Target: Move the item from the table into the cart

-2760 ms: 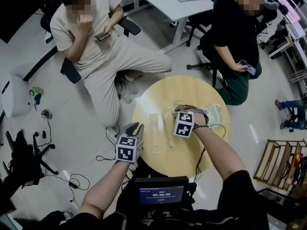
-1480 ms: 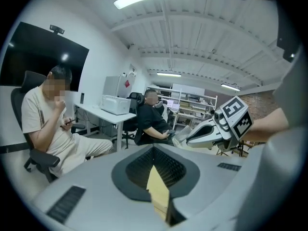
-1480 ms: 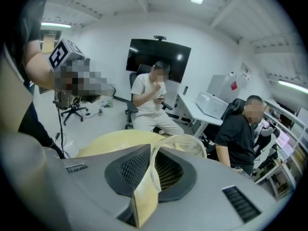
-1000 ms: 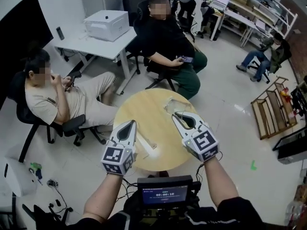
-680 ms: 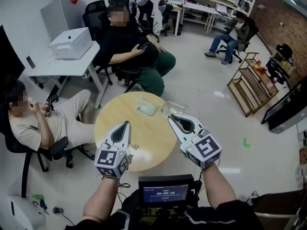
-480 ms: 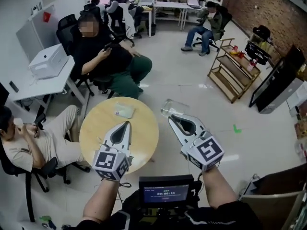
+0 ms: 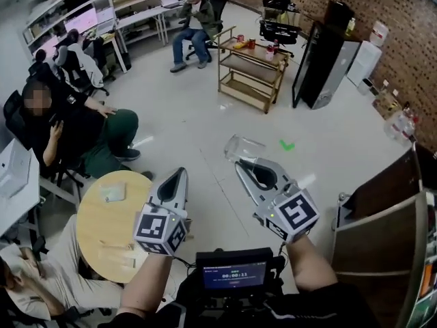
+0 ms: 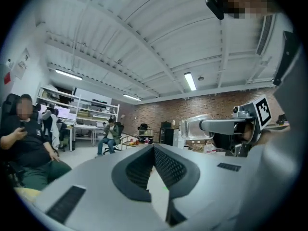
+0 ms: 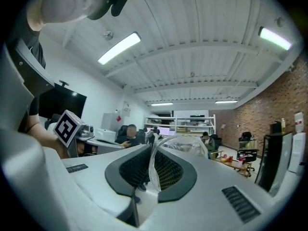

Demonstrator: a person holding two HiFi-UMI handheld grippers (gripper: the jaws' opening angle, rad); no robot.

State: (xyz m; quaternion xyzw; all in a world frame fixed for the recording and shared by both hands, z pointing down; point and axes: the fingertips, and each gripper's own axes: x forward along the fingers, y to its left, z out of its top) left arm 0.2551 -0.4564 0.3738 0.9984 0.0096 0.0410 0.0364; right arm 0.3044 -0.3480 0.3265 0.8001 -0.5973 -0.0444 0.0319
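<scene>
My right gripper [image 7: 238, 162] is shut on the edge of a clear plastic bag [image 7: 243, 147], which hangs in the air over the floor. In the right gripper view the bag [image 9: 186, 145] bulges out beyond the pinching jaw tips [image 9: 153, 151]. My left gripper [image 7: 181, 173] is shut with nothing in it, held beside the right one. In the left gripper view its jaws meet at the tip [image 8: 154, 147], and the bag [image 8: 193, 129] shows to the right. The wooden shelf cart [image 7: 248, 67] stands ahead across the floor. The round wooden table [image 7: 95, 232] is at my lower left with a flat packet [image 7: 113, 192] on it.
A seated person [image 7: 75, 125] is next to the table, and another [image 7: 192, 20] sits beyond the cart. A black cabinet [image 7: 329, 45] stands right of the cart. A brown partition [image 7: 382, 197] is at the right. A green mark [image 7: 287, 145] lies on the floor.
The view has swung right: the table slid from the centre to the lower left and the cart came into sight. The right gripper carried the clear bag off the table, both grippers staying shut.
</scene>
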